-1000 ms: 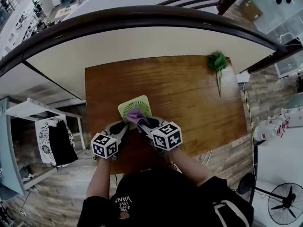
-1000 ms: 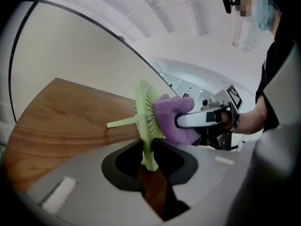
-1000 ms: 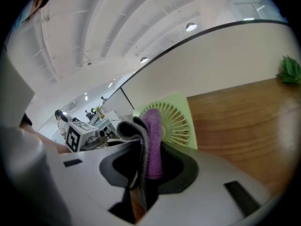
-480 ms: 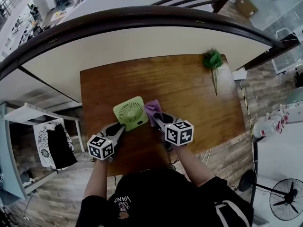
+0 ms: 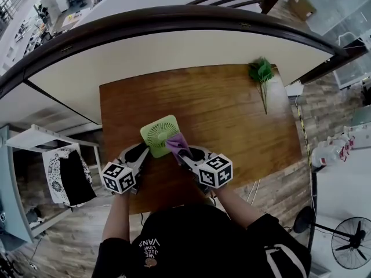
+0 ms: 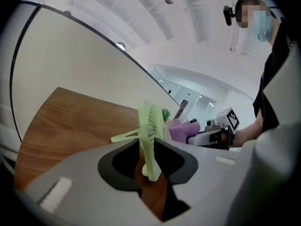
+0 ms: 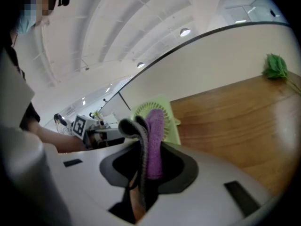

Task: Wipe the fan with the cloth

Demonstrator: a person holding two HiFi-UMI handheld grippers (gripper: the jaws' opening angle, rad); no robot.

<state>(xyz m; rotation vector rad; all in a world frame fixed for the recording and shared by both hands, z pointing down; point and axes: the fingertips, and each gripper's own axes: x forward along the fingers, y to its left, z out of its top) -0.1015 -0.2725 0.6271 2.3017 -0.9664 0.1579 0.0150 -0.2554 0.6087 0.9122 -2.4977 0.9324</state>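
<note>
A small light-green fan (image 5: 158, 133) is at the near side of the wooden table (image 5: 232, 114). My left gripper (image 5: 138, 152) grips its lower left edge; in the left gripper view the fan (image 6: 150, 135) stands edge-on between the jaws of that gripper (image 6: 149, 163), which have just eased slightly wider. My right gripper (image 5: 182, 150) is shut on a purple and grey cloth (image 5: 177, 142) that lies against the fan's front grille. From the right gripper view the cloth (image 7: 153, 135) sticks up between that gripper's (image 7: 146, 166) jaws, with the fan (image 7: 162, 114) right behind it.
A green plant sprig (image 5: 262, 74) lies at the table's far right corner. A curved white counter (image 5: 174, 51) runs behind the table. A rack with clothes (image 5: 69, 172) stands to the left, a floor fan (image 5: 351, 248) at the lower right.
Half a second ago the cloth was off to the right of the fan; it has now swung back left onto the grille. The left gripper and fan shifted slightly.
</note>
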